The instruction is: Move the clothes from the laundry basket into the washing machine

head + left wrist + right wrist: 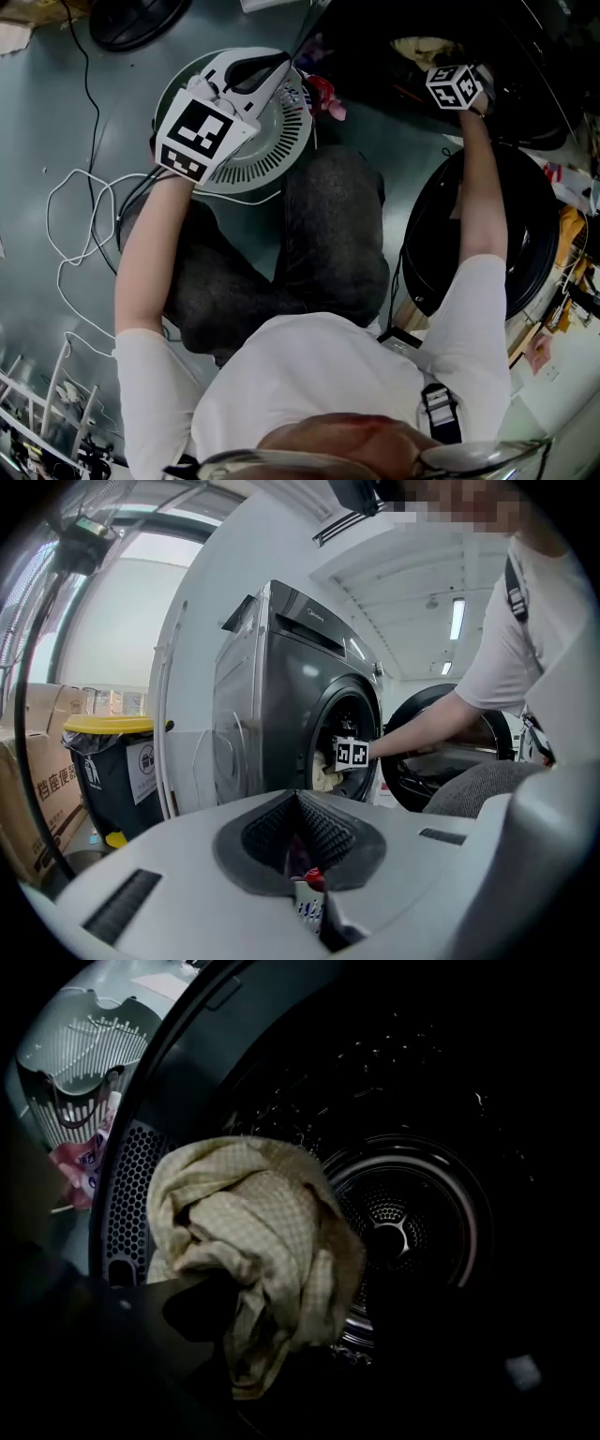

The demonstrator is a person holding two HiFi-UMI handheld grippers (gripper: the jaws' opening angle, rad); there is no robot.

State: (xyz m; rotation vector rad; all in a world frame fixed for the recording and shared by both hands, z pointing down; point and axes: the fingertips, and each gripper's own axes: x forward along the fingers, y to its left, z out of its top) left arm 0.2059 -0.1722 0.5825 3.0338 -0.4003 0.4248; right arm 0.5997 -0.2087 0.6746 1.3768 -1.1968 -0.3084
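Frankly, the checked cloth [258, 1232] hangs on one jaw of my open right tongs [305, 1297] and may snag as I withdraw; my left tongs [302, 855] pinch a patterned garment [307, 907].

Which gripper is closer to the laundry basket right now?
Left. The left gripper is right over the laundry basket, jaws shut on a patterned garment; the right gripper is off at the washing machine, a cream cloth between its open jaws.

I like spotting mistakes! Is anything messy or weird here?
Only small things. A yellow checked cloth is bunched right at the mouth of the washing machine, not deep in the drum, and loose white cables loop messily across the floor.
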